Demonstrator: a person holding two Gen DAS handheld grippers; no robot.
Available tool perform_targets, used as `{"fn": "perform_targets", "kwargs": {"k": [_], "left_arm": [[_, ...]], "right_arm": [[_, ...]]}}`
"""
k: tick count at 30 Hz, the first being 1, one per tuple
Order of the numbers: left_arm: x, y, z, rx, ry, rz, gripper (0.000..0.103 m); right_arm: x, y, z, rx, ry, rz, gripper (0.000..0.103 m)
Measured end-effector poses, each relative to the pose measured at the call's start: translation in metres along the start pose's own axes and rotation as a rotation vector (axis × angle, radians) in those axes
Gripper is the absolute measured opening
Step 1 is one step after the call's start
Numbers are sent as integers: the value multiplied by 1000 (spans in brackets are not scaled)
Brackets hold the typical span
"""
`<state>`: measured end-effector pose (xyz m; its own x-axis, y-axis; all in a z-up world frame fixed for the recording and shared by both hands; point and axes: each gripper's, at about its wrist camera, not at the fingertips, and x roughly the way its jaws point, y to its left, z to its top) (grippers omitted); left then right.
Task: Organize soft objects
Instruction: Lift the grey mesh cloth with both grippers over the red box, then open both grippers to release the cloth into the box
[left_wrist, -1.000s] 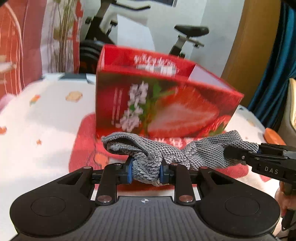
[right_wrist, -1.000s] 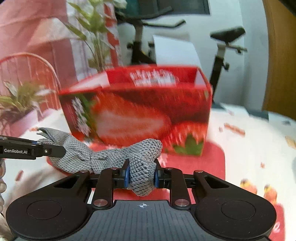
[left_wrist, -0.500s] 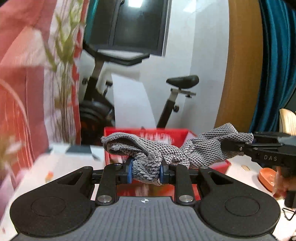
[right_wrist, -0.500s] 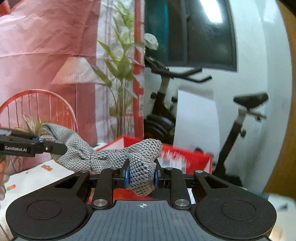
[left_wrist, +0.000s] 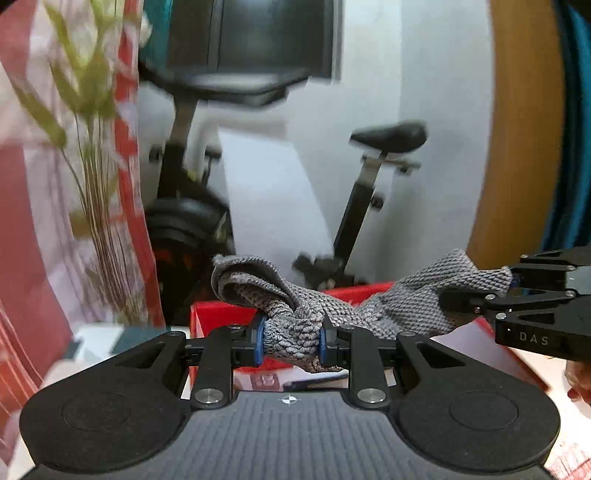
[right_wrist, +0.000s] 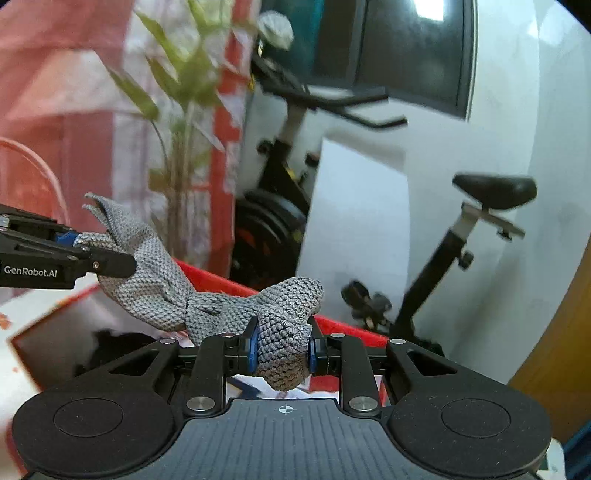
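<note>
A grey knitted cloth (left_wrist: 388, 306) hangs stretched between both grippers, held above the open red strawberry-print box (left_wrist: 221, 314). My left gripper (left_wrist: 291, 338) is shut on one bunched end of the cloth. My right gripper (right_wrist: 282, 350) is shut on the other end (right_wrist: 284, 332). In the left wrist view the right gripper (left_wrist: 513, 291) shows at the right edge, clamped on the cloth. In the right wrist view the left gripper (right_wrist: 77, 247) shows at the left edge. The box's red rim (right_wrist: 229, 284) and dark inside show below the cloth.
An exercise bike (left_wrist: 369, 184) stands behind the box against a white wall. A plant (right_wrist: 177, 110) and red-and-white curtain are at the left. A wooden panel (left_wrist: 517, 129) and blue curtain are at the right. The white patterned tablecloth (right_wrist: 22, 306) lies beside the box.
Both grippers have carried the cloth up and forward from in front of the box to above its open top. The box front has dropped out of view and its inside now shows.
</note>
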<state>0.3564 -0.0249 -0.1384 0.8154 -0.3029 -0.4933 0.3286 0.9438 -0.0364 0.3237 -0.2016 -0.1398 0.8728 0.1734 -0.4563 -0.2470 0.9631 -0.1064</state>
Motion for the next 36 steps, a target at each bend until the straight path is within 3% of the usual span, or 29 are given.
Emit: {"fn": "perform_targets", "kwargs": {"k": [7, 12, 17, 20, 21, 25, 28, 29, 31, 36], "left_arm": [[54, 0, -8, 42, 165, -56, 27], [62, 13, -11, 15, 229, -91, 27], [59, 15, -14, 28, 226, -96, 31], [53, 14, -10, 37, 213, -108, 55], [50, 13, -9, 40, 206, -102, 67], [28, 11, -2, 89, 160, -46, 80], [8, 13, 5, 73, 126, -34, 96], [1, 13, 8, 66, 114, -32, 98], [-14, 13, 13, 54, 94, -20, 101], [-49, 8, 24, 6, 46, 7, 103]], "right_arm": [[74, -3, -18, 20, 195, -17, 22], [88, 2, -21, 29, 287, 5, 22], [97, 5, -23, 42, 348, 1, 25], [97, 3, -23, 36, 367, -11, 34], [96, 3, -22, 37, 368, -17, 38], [85, -1, -17, 33, 352, -46, 58], [70, -2, -11, 29, 331, -63, 73], [64, -3, -9, 34, 324, -63, 77], [50, -4, -3, 49, 304, -62, 99], [1, -7, 16, 109, 207, -64, 103]]}}
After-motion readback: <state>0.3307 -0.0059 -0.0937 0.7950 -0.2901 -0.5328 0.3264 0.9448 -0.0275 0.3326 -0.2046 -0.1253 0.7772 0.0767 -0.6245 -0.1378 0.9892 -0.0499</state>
